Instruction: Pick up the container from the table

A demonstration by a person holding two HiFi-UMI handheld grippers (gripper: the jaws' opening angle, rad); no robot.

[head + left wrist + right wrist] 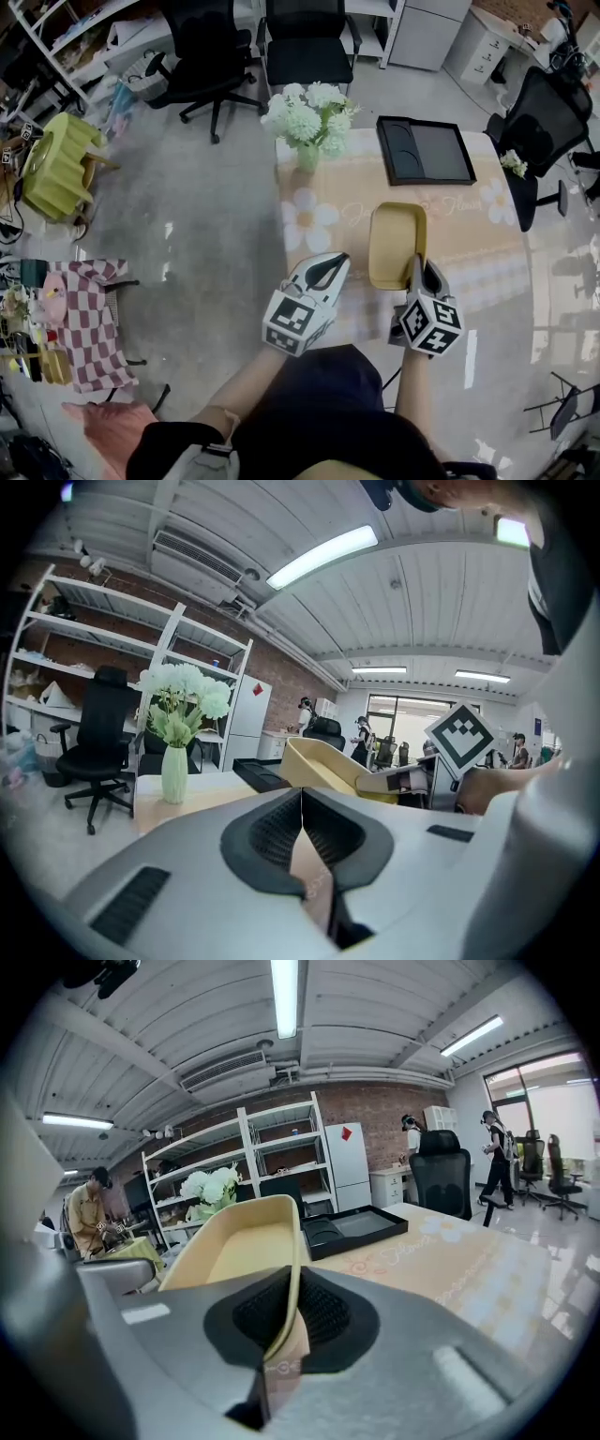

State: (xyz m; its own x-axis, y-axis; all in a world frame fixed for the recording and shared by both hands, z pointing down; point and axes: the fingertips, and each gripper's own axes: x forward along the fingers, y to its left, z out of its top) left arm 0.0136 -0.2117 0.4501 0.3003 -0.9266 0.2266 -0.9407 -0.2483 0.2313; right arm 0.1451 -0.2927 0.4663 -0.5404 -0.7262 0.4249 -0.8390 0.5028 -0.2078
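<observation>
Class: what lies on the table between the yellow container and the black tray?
Nothing stands there: the head view shows only bare tablecloth between the yellow container and the black tray.

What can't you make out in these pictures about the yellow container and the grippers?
Head view: the right gripper covers the near rim of the pale yellow rectangular plastic container it pinches.
Head view, from above: unclear whether the container's base has left the beige flowered table.
Right gripper view: the container hides the vase under the white flowers.
Left gripper view: the shut left gripper's body blocks the near tabletop.
</observation>
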